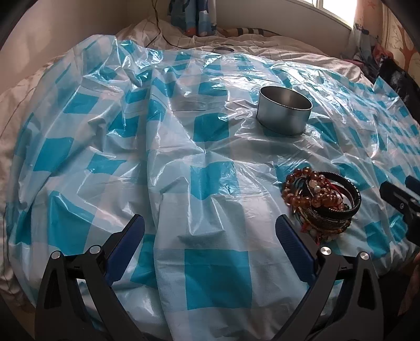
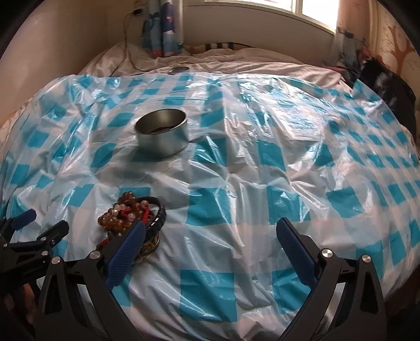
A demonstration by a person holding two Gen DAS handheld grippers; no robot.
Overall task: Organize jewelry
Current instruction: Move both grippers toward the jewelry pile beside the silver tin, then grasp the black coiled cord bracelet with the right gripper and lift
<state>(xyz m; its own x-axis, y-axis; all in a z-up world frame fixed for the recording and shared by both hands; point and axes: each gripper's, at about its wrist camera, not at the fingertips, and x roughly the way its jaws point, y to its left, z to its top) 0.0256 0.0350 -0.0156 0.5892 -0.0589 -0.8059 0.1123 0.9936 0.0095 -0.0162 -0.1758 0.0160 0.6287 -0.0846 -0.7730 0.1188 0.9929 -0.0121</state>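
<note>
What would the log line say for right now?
stage: not yet grasped | left gripper: open, empty | right gripper: open, empty | bracelet pile: on checked sheet | metal tin: upright behind pile

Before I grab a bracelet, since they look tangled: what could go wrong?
The bracelets lie in one interlocked pile, so lifting one may drag others along and drop them. The tin sits on a crinkled plastic sheet over soft bedding, so a nudge could tip it. Both grippers, left and right, are open.

Rumpled white bed [image 2: 262, 65] under blue-checked plastic sheet [image 2: 236, 170]; bright window [image 2: 309, 10] behind
</note>
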